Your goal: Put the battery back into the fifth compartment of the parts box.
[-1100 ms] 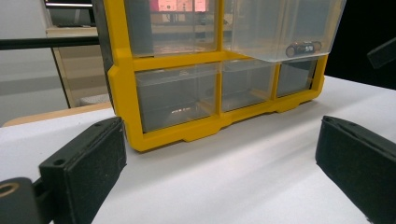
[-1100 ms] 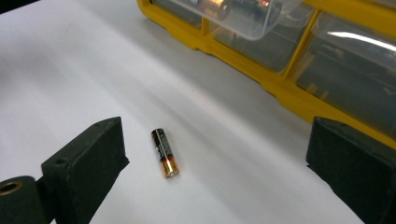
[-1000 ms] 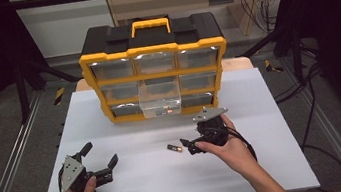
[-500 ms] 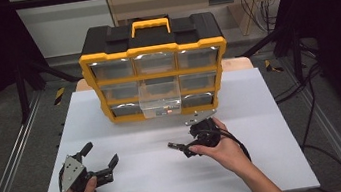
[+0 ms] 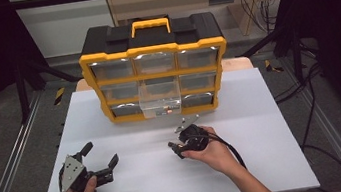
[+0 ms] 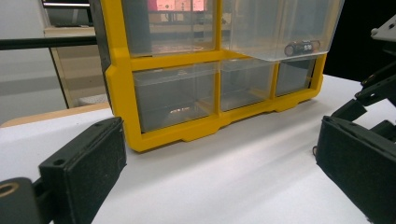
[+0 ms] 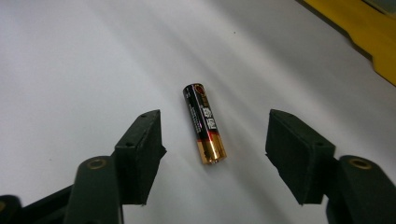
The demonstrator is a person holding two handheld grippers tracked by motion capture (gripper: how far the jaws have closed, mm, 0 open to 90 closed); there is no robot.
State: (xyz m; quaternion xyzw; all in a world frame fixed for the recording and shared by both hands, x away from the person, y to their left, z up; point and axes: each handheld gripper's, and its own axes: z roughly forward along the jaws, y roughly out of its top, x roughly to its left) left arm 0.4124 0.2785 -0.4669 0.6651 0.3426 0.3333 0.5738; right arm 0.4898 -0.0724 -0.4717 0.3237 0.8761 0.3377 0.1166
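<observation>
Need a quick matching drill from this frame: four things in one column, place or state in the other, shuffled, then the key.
Things:
1. battery
2. pulled-out clear drawer
3. left gripper
4. organizer handle

Place or state:
A. on top of the organizer, yellow
B. flat on the white table, between the open jaws of the right gripper
C. holds another battery
D. open, holding nothing, at the near left of the table

Pairs: 1-B, 2-C, 3-D, 4-A

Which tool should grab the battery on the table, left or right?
Right. The right tool is open with the battery lying between its jaws on the table. The left tool is open too, but off to the side, facing the organizer.
</observation>
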